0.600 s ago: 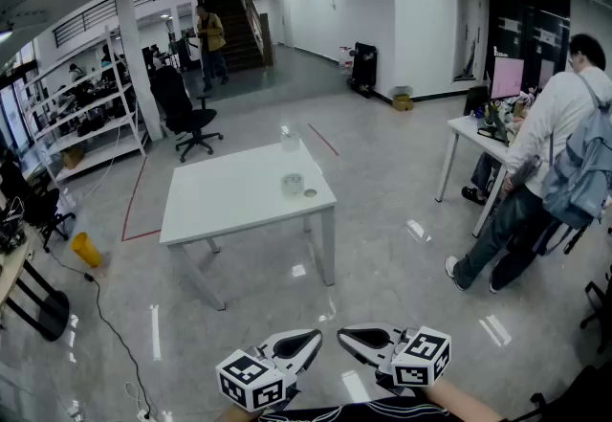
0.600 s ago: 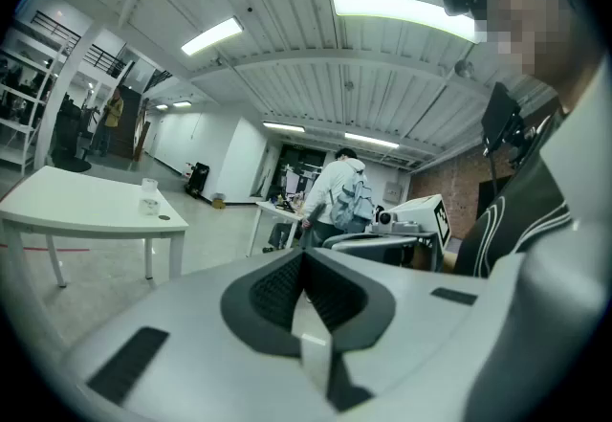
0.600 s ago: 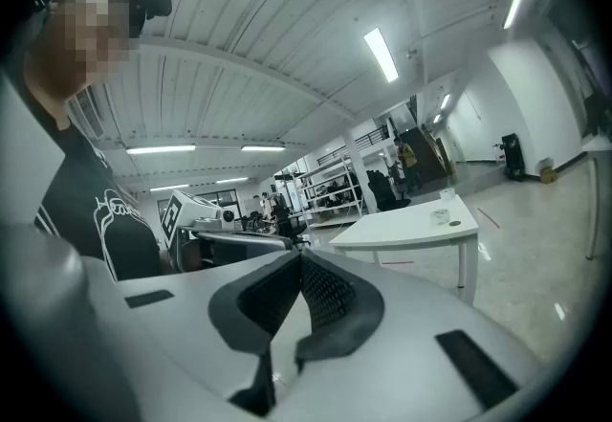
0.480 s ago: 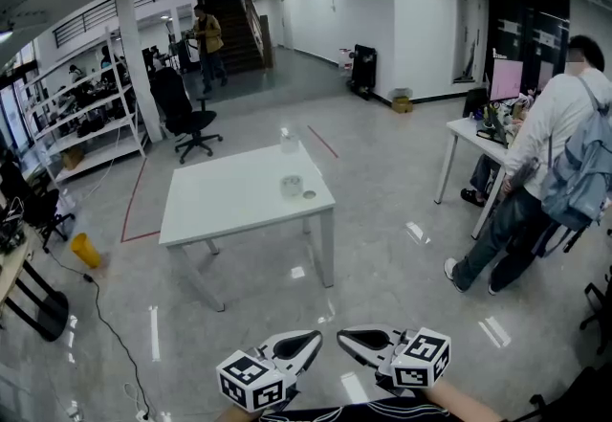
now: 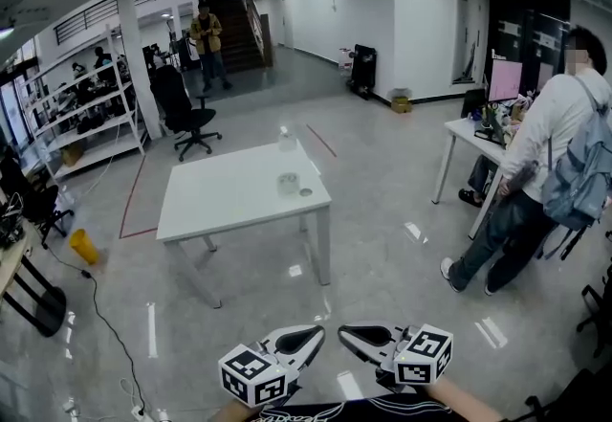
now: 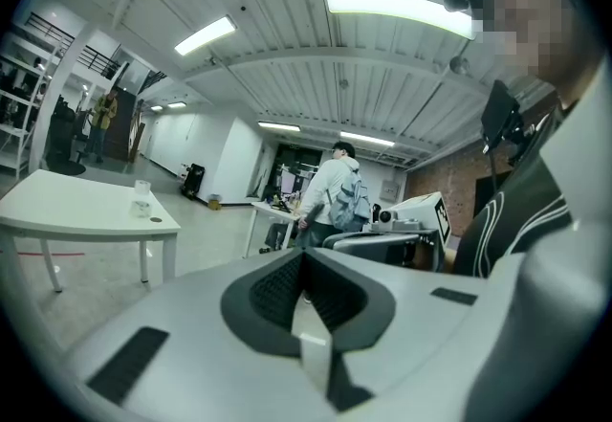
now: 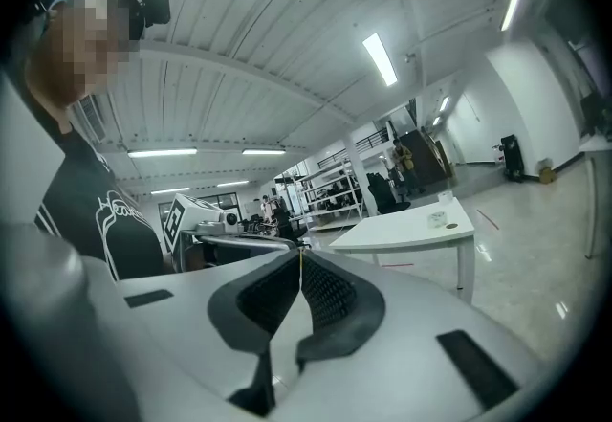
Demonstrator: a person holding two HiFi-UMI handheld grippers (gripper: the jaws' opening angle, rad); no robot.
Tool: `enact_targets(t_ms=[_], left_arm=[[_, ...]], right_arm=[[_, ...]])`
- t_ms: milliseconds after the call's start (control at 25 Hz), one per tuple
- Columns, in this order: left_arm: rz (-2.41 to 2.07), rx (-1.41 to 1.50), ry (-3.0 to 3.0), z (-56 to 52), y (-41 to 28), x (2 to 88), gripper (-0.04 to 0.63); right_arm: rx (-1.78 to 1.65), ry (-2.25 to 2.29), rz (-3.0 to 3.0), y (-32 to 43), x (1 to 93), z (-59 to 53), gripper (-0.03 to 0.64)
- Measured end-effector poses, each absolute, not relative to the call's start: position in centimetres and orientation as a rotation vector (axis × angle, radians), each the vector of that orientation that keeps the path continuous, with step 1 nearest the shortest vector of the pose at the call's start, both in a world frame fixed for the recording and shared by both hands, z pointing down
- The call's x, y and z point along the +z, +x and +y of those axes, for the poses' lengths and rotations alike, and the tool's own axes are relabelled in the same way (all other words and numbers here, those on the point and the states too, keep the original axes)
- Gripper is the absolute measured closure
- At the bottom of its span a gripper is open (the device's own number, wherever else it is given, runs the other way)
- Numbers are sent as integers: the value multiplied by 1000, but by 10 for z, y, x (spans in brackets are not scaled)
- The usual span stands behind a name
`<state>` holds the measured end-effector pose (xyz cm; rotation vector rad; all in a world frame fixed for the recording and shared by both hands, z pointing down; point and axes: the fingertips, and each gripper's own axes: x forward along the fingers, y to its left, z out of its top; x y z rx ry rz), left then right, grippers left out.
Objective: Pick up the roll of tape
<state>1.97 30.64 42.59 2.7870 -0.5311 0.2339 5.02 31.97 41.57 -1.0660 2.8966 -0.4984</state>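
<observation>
Both jaw pairs, left gripper [image 5: 316,333] and right gripper [image 5: 343,333], were clenched empty. The roll of tape [image 5: 290,184] stood well ahead on the table [image 5: 220,210], marginally nearer the left.

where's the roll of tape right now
In the head view, the pale translucent roll of tape sits near the right edge of the white rectangular table, mid-frame, just left of a small dark disc.
</observation>
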Motion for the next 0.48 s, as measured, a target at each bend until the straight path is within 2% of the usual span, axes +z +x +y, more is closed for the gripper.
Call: enact_targets(t_ms=[480], left_arm=[[-607,226,2757,284,8,432,592]], right_arm=[[-470,-1095,2920,60,425,289,603]])
